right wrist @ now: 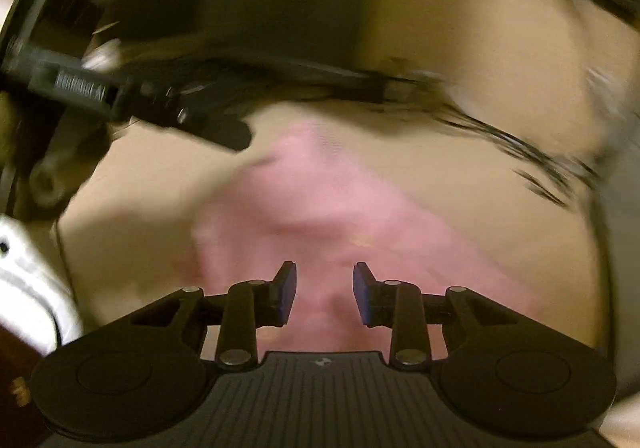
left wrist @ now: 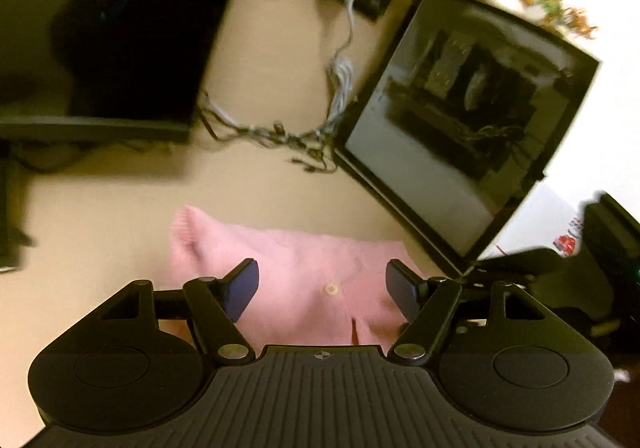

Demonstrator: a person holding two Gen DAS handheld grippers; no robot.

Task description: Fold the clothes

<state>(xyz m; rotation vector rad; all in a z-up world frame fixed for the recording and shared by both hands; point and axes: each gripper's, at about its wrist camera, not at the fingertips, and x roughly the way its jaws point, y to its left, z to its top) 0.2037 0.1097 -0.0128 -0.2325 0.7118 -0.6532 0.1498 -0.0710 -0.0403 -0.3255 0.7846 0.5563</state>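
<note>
Nearest my lens, the left tool (left wrist: 322, 290) stood wide open over the pink cardigan (left wrist: 304, 280), holding nothing. Across the tan bench (left wrist: 100, 216), the garment lay partly bunched, one button up, not a tidy packet; I judged folding unfinished, though how many folds it already carried I could not tell. In the right view the right tool (right wrist: 325, 296) hovered half open and empty above the cardigan. Motion blur smeared that view; the cardigan's near edge was hidden behind both tools. A dark screen (left wrist: 460, 112) leaned alongside.
</note>
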